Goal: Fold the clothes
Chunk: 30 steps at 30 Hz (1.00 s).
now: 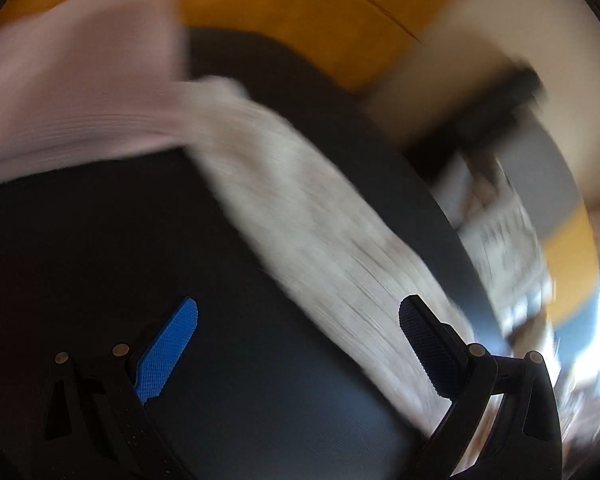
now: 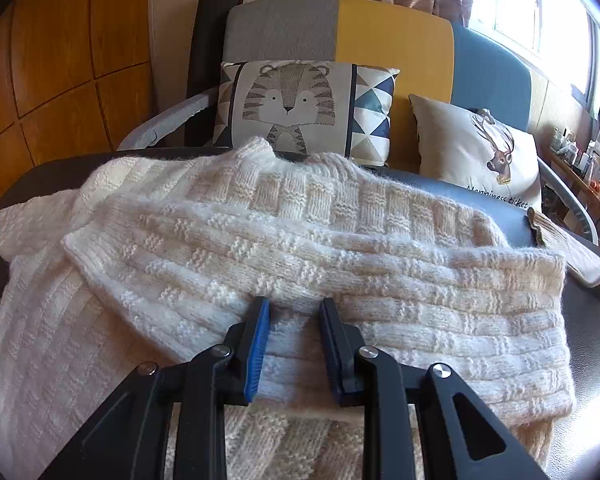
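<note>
Cream knit sweater (image 2: 284, 240) lies on dark table (image 2: 592, 320) partly folded w/ one flap over its body, more folds left imo; right gripper (image 2: 294, 312) pinches a fold, left gripper (image 1: 296, 344) spread wide, empty.

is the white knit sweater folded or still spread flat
Partly folded. In the right wrist view a layer of the cream knit sweater lies doubled over the rest, its edge crossing the lower layer on the dark table.
</note>
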Each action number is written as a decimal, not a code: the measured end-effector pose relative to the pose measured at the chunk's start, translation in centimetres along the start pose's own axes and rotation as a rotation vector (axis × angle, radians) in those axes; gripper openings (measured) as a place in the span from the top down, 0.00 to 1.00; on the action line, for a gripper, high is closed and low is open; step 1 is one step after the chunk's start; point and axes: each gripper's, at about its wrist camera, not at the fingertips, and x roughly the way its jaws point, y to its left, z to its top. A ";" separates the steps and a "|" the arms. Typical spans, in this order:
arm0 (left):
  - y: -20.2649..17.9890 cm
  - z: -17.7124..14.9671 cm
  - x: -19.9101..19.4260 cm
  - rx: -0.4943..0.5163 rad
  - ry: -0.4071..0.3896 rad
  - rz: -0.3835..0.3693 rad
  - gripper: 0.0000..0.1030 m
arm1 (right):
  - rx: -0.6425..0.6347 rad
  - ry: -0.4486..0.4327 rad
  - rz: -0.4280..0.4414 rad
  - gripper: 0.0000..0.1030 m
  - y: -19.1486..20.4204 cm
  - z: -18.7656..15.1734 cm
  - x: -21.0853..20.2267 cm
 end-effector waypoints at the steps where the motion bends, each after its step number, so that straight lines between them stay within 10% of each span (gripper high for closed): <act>1: 1.2 0.8 -0.1 -0.041 -0.018 -0.008 0.00 | 0.001 0.000 0.001 0.76 0.0 0.0 0.0; 22: 3.5 5.7 2.8 -0.152 -0.036 -0.244 0.03 | 0.000 -0.005 -0.001 0.76 0.2 -0.3 0.3; 30: 3.4 6.1 4.7 -0.185 0.004 -0.256 0.62 | -0.001 -0.007 -0.002 0.76 0.2 -0.4 0.3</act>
